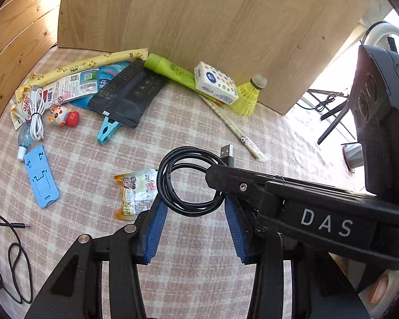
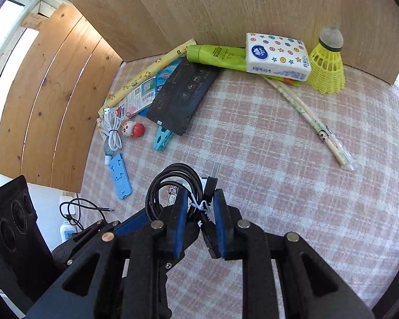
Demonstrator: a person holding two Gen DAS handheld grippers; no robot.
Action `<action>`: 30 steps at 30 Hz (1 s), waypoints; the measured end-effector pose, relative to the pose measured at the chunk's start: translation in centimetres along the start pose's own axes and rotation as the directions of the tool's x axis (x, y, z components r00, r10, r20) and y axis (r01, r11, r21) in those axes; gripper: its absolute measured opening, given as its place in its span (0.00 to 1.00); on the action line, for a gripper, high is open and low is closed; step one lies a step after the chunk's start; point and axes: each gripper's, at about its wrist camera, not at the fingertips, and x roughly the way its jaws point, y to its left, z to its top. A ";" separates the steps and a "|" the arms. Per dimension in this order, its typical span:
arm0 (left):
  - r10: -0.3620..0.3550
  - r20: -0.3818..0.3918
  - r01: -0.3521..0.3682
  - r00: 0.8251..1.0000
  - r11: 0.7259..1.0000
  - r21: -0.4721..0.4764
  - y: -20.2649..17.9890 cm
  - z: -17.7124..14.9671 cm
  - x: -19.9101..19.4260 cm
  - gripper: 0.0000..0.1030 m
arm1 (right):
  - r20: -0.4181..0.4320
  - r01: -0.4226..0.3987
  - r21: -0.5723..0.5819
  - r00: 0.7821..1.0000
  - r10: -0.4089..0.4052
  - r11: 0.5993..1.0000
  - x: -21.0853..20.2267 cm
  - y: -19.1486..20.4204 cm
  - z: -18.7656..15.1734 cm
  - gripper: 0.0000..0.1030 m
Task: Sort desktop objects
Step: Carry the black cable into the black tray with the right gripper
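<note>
The right hand-held gripper [image 2: 198, 207] pinches the coiled black cable [image 2: 173, 186] at its tie, plug pointing away toward the wall, while the left hand-held gripper [image 1: 194, 204] stands half-open around the coil's lower loop above the counter [image 2: 279, 186].

Each fisheye sat on its own tool, looking steeply down along the fingers at the checked surface [image 1: 188, 122] from close by. Both views shared the coiled cable [image 1: 188, 180] and the clutter along the wooden back panel [image 2: 226, 8].
</note>
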 end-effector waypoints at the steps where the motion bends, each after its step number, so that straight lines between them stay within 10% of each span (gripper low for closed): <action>1: -0.006 0.001 0.006 1.000 1.000 0.015 -0.9 -0.2 -0.3 0.41 | 0.012 -0.003 0.009 1.000 0.003 1.000 -0.8 -0.4 -0.4 0.19; 15: -0.141 -0.074 0.156 0.987 0.951 0.268 -17.6 -6.1 -0.6 0.41 | 0.197 0.013 0.184 0.979 -0.050 0.983 -13.7 -10.8 -9.2 0.19; 30: -0.253 -0.270 0.363 0.929 0.772 0.522 -37.1 -16.8 0.5 0.42 | 0.318 0.077 0.451 0.917 -0.241 0.889 -27.2 -24.4 -25.6 0.19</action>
